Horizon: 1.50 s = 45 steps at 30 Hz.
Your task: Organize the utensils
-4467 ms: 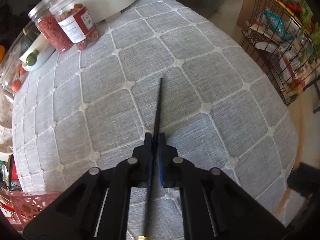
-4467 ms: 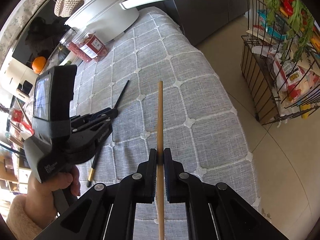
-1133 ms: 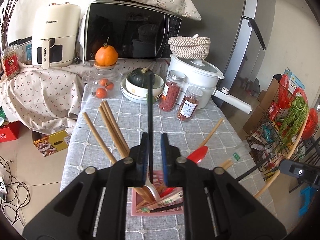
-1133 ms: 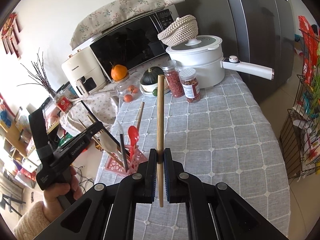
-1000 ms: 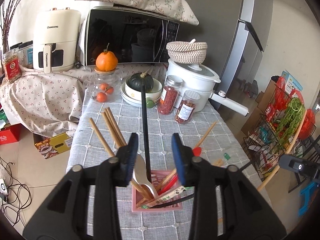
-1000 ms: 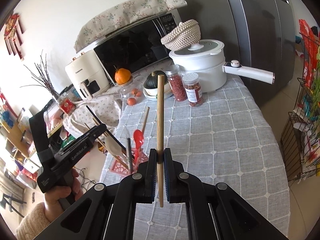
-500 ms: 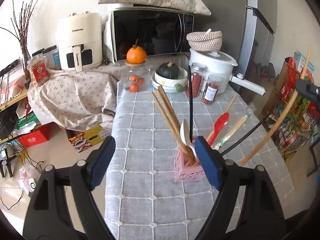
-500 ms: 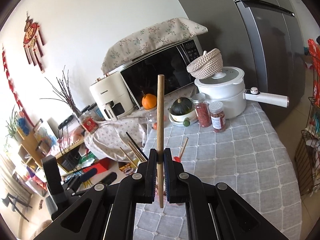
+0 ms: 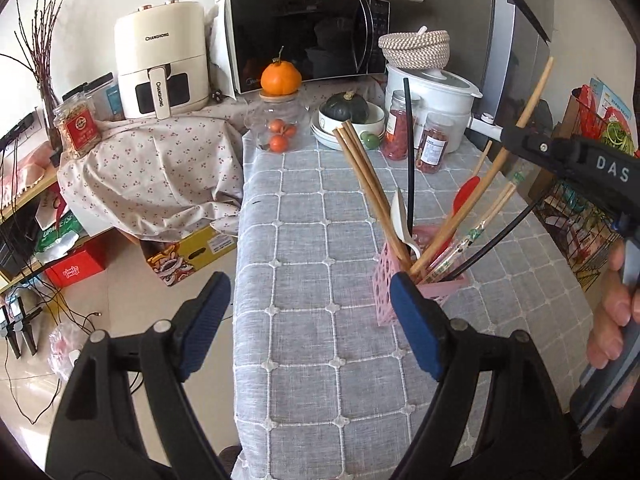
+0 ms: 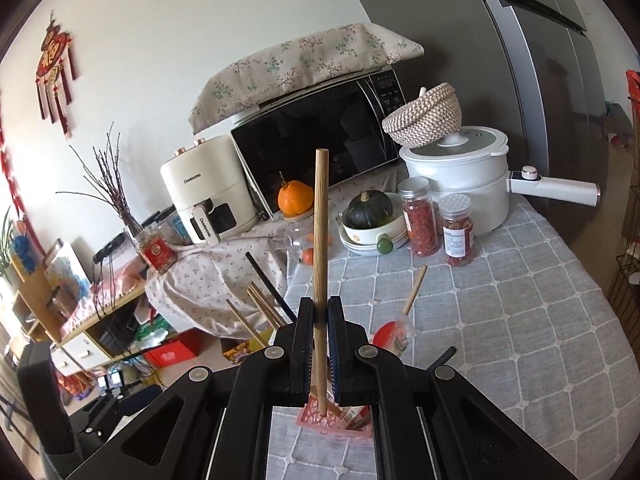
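The table [image 9: 320,340], under a grey checked cloth, has bare cloth along its near and left edges. The pink holder [image 9: 404,280] stands mid-table toward the right edge, utensils fanning out of it. The left gripper [image 9: 310,320] gapes wide, holding nothing. The right gripper [image 10: 318,344] clenches a wooden chopstick [image 10: 320,240], its lower tip over the holder.

A pink perforated holder [image 9: 385,276] stands upright on the table, crowded with leaning chopsticks; a wooden chopstick [image 10: 321,240] pokes in, upright.
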Each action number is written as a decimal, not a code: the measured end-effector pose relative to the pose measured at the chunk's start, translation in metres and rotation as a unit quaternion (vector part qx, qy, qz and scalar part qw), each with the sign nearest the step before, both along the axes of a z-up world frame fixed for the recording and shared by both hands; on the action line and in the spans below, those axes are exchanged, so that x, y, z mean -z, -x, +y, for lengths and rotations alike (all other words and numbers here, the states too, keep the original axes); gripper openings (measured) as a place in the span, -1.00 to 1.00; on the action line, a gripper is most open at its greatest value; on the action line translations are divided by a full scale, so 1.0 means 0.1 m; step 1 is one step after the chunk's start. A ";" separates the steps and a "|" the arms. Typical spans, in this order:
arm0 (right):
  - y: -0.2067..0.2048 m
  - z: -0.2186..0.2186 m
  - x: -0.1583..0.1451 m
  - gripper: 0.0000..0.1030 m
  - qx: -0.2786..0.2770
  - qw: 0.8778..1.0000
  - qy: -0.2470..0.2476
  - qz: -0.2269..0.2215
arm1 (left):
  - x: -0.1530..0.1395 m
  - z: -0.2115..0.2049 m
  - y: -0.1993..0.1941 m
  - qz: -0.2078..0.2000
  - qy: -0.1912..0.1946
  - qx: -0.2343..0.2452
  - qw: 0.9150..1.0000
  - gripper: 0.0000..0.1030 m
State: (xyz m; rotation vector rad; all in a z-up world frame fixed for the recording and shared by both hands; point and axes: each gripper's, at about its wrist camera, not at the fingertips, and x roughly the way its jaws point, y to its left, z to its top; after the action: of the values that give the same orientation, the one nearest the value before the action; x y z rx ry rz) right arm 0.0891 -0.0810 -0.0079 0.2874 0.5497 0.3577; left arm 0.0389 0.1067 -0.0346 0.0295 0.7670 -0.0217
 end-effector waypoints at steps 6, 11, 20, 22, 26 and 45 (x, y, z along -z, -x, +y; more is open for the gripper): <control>-0.01 0.14 0.23 -0.87 0.015 1.000 0.019 -0.010 | 0.06 0.03 0.00 0.009 0.003 0.001 1.000 0.59; -0.05 0.14 0.36 -0.77 0.021 1.000 0.014 0.012 | 0.11 -0.02 -0.01 0.018 0.005 0.006 1.000 0.59; 0.15 -0.15 -0.05 -0.14 0.025 0.999 -0.002 -0.043 | 0.08 -0.15 0.03 0.014 0.016 0.026 0.999 0.59; 0.23 -0.23 -0.19 0.00 0.024 0.998 0.000 -0.064 | 0.07 -0.18 0.04 0.010 0.019 0.029 0.999 0.59; 0.41 -0.39 -0.46 0.20 0.024 0.995 0.021 -0.095 | 0.03 -0.23 0.08 0.005 0.029 0.034 0.999 0.60; 0.97 -0.99 -0.05 0.76 0.008 0.986 0.155 0.066 | -0.22 -0.81 0.51 -0.008 0.017 0.004 1.000 0.91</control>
State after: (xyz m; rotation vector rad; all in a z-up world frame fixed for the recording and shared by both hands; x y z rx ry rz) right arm -0.0074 -0.1800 -0.0031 0.0136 0.7227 0.2337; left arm -0.0117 0.0255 -0.0126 0.0001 0.7499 -0.0410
